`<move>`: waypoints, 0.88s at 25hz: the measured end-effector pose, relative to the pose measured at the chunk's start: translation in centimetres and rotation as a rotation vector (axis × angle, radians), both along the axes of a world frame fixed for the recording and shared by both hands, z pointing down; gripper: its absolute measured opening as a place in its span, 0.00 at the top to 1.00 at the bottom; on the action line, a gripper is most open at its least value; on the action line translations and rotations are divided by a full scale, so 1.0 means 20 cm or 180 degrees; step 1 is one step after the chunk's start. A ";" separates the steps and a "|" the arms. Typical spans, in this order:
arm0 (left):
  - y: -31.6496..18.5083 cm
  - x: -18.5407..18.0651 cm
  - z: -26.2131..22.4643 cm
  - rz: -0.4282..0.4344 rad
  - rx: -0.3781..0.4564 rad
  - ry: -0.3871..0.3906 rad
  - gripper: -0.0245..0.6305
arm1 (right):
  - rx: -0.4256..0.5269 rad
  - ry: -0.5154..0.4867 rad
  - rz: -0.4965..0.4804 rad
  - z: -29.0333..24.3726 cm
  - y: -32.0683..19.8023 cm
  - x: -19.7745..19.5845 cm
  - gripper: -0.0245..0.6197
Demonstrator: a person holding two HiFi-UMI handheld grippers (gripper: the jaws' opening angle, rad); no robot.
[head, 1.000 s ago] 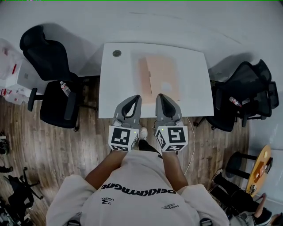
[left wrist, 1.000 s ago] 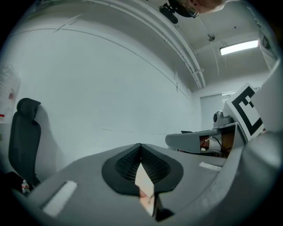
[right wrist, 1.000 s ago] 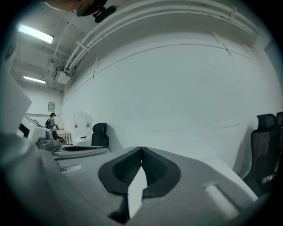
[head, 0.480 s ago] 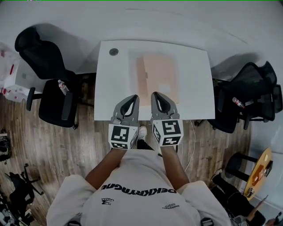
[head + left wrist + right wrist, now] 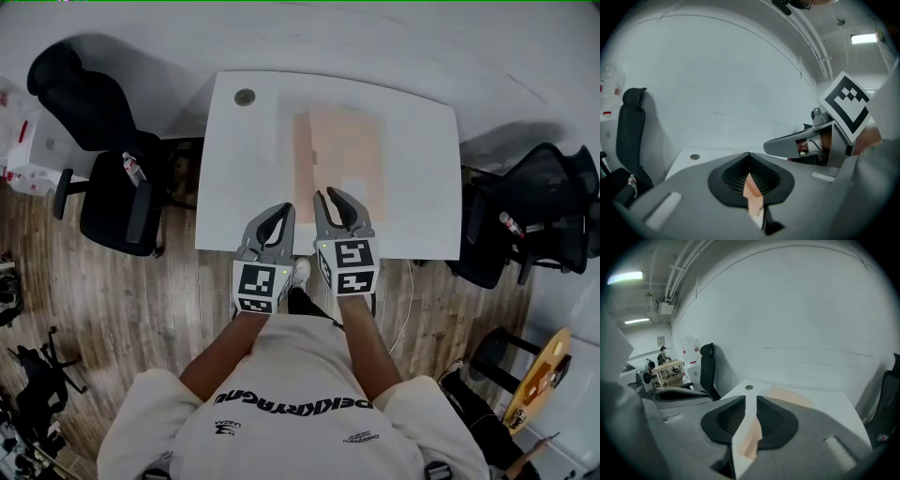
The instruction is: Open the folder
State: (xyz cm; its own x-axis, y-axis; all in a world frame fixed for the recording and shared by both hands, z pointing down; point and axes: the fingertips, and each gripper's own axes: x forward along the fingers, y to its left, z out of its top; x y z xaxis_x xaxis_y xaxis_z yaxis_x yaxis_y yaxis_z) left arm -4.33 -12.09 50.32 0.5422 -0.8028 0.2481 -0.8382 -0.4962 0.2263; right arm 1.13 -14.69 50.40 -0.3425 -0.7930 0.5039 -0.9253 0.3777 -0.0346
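Note:
A flat peach folder lies closed on the white table, a little right of its middle. My left gripper hangs over the table's near edge, left of the folder, its jaws meeting at the tips with nothing held. My right gripper sits just short of the folder's near edge. In the right gripper view its jaws are opening; a narrow gap shows only the table and folder beyond, nothing between the pads.
A round grommet sits at the table's far left corner. Black office chairs stand left and right of the table; a bottle lies on the left one. A white wall runs behind the table.
Both grippers have come down and forward over the table's near edge. The right one now reaches closer to the folder than the left.

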 end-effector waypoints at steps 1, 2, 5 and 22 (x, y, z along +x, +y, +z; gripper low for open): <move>-0.01 0.00 0.03 -0.0015 -0.0021 -0.0023 0.98 | -0.0039 0.0012 -0.0008 0.02 -0.01 0.00 0.86; -0.01 0.00 0.05 -0.0031 -0.0036 -0.0053 0.98 | -0.0083 0.0023 -0.0008 0.05 -0.02 0.00 0.86; -0.05 0.00 0.13 -0.0068 -0.0116 -0.0091 0.98 | -0.0234 0.0084 0.0001 0.13 -0.05 0.01 0.84; -0.13 0.02 0.57 -0.0019 -0.0532 -0.0368 0.98 | -0.0796 0.0532 -0.0067 0.51 -0.19 0.00 0.78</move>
State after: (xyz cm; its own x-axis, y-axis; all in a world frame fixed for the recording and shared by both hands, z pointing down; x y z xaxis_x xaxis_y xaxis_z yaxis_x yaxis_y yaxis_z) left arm -3.88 -14.64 61.82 0.4979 -0.7482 0.4385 -0.8661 -0.4547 0.2074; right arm 1.14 -18.47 60.50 -0.2534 -0.6308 0.7334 -0.9181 0.3957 0.0231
